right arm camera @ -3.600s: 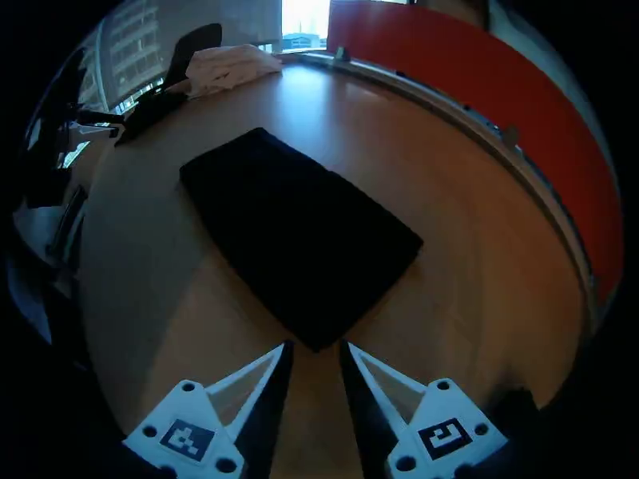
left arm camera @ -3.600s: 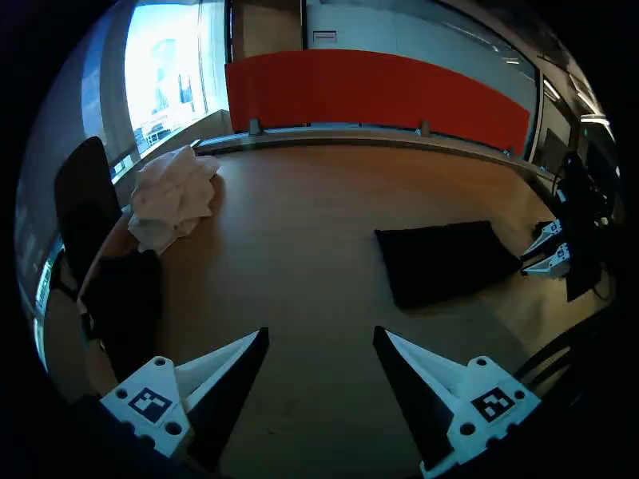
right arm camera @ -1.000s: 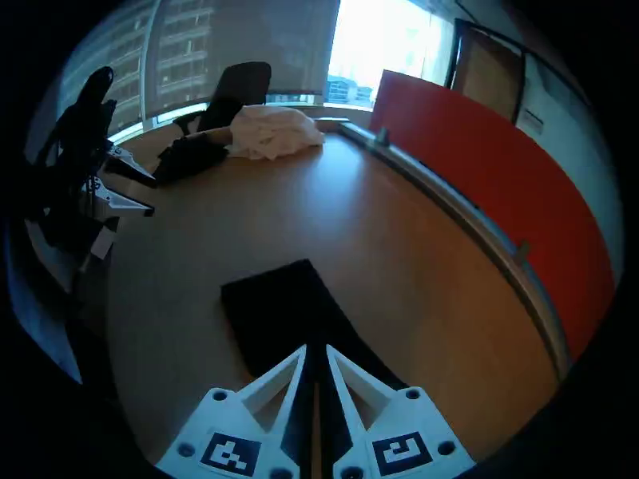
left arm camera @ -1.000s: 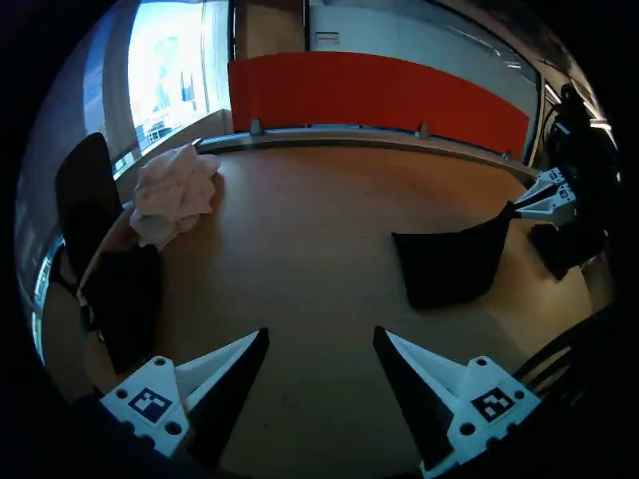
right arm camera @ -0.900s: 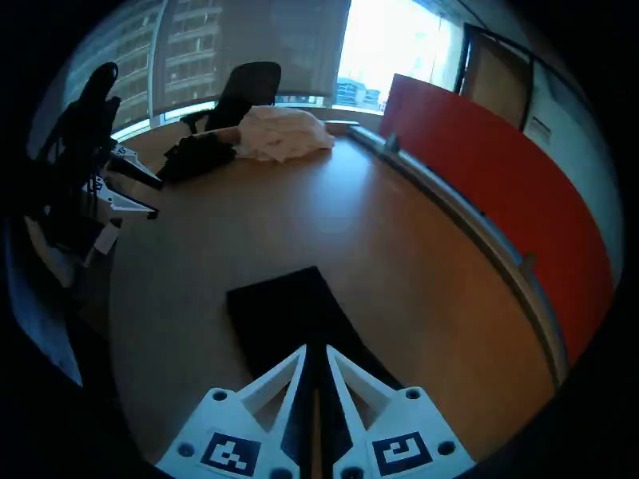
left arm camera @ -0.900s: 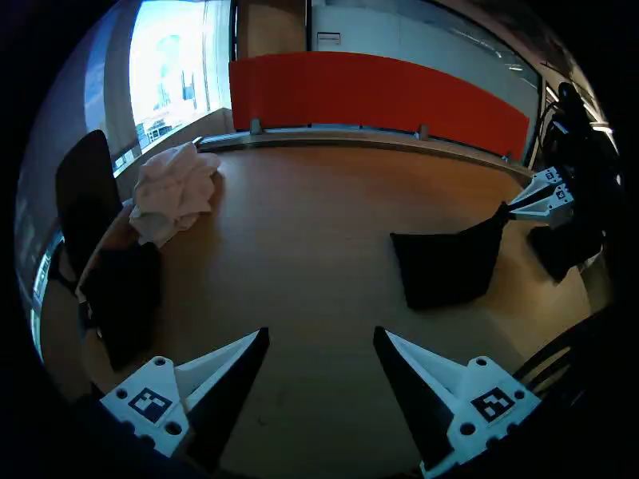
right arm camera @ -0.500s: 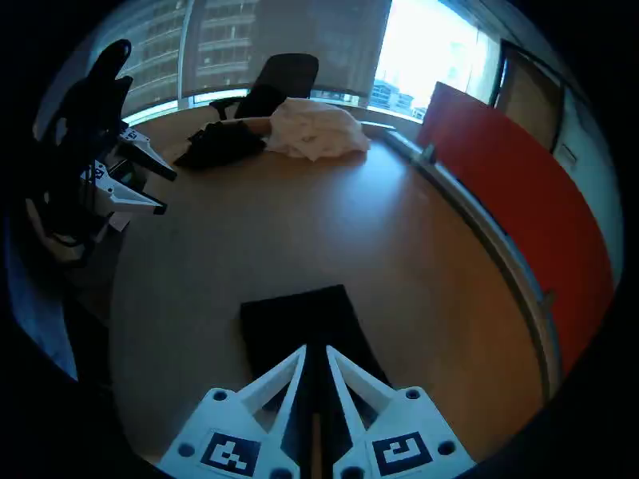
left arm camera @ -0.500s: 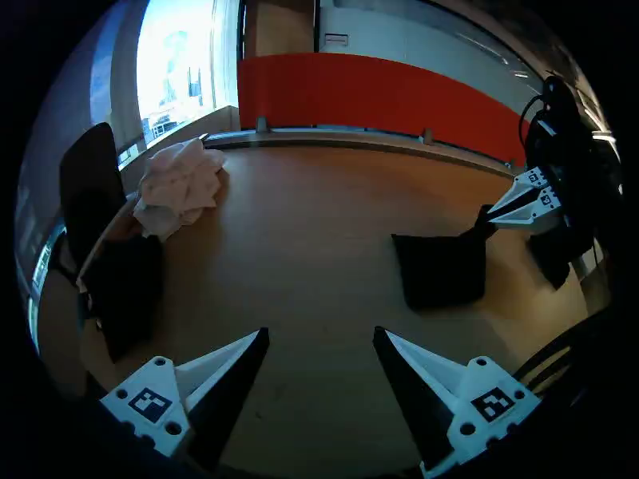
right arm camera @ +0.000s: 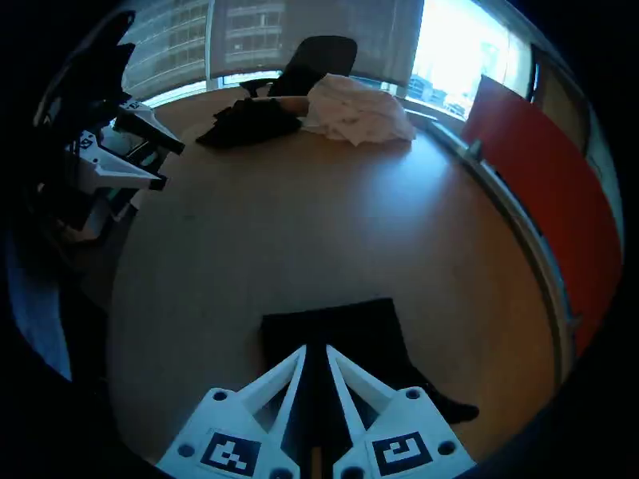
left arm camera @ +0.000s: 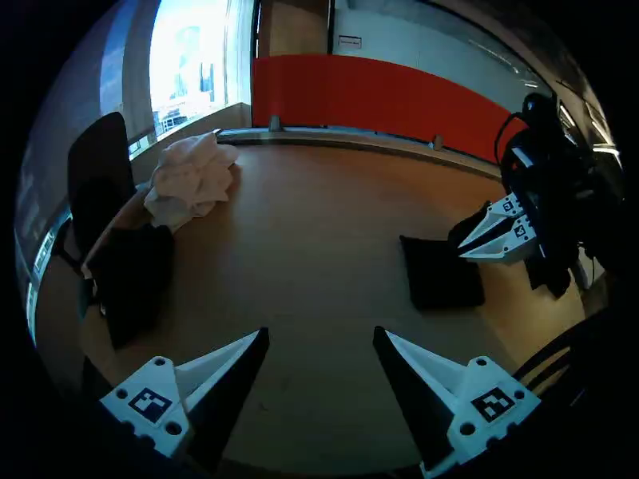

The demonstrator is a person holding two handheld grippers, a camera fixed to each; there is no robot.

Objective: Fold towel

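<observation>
Now, well apart from the white cloth heap, the left tongs hang released over the tabletop. Farther from the heap, the black towel has doubled over, its edge still clenched in the right tongs; the first fold looks nearly laid.

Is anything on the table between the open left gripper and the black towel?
Nothing visible does. Bare table lies between the left gripper and the black towel, whose edge the right gripper pinches. The white cloth pile sits well off to the side.
</observation>
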